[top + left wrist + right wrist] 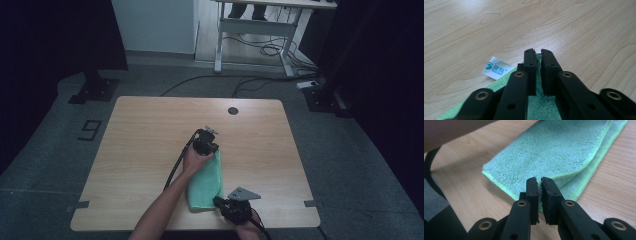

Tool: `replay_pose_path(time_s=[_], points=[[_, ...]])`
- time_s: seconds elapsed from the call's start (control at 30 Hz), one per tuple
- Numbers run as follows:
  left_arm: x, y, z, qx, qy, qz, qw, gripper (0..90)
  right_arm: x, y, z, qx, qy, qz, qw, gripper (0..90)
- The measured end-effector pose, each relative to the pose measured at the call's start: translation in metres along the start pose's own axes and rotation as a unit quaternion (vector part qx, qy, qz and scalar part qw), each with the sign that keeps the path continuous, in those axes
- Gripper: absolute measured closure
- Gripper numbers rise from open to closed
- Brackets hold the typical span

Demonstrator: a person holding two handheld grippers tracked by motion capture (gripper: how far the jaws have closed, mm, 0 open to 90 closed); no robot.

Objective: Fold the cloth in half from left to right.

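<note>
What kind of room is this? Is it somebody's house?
Probably not a house: it looks like a lab or workshop. A bare wooden table stands on grey floor, cables trail under a metal-legged desk, and dark stands flank the table.

We see a green cloth (206, 186) of soft, fluffy microfibre lying folded on a pale wooden table, near the table's near edge and a little right of its middle. It forms a long narrow strip running from near to far. A brighter yellow-green stitched hem (591, 172) edges it, and along one side two layers show, one hem over the other. At the far end a small white label (498, 67) with teal print sticks out flat onto the wood.
</note>
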State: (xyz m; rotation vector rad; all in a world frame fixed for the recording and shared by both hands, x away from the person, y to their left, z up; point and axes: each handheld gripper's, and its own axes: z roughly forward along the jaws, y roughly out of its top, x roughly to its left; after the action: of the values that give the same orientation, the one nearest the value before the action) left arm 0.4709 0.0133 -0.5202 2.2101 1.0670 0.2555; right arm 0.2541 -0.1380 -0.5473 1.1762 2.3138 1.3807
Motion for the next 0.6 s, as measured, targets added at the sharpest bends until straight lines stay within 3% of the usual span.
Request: replay_pose_path(time_s=[0.13, 0.33, 0.37, 0.6], points=[[-0.001, 0.0, -0.001, -0.004, -0.001, 0.003, 1.0, 74.8, -0.001, -0.001, 0.001, 0.006, -0.002, 0.0, 1.0, 82.1], [0.0, 0.002, -0.015, -0.023, -0.004, 0.013, 0.9996, 62.0, -0.001, -0.001, 0.0, 0.01, -0.006, -0.001, 0.9999, 79.3], [0.0, 0.002, -0.018, -0.028, -0.007, 0.01, 0.9995, 55.9, -0.002, -0.001, -0.001, 0.011, -0.007, 0.001, 0.9999, 78.5], [0.0, -0.001, -0.038, -0.045, -0.002, 0.011, 0.9989, 48.5, -0.002, -0.003, -0.002, 0.017, -0.018, -0.003, 0.9997, 73.5]])
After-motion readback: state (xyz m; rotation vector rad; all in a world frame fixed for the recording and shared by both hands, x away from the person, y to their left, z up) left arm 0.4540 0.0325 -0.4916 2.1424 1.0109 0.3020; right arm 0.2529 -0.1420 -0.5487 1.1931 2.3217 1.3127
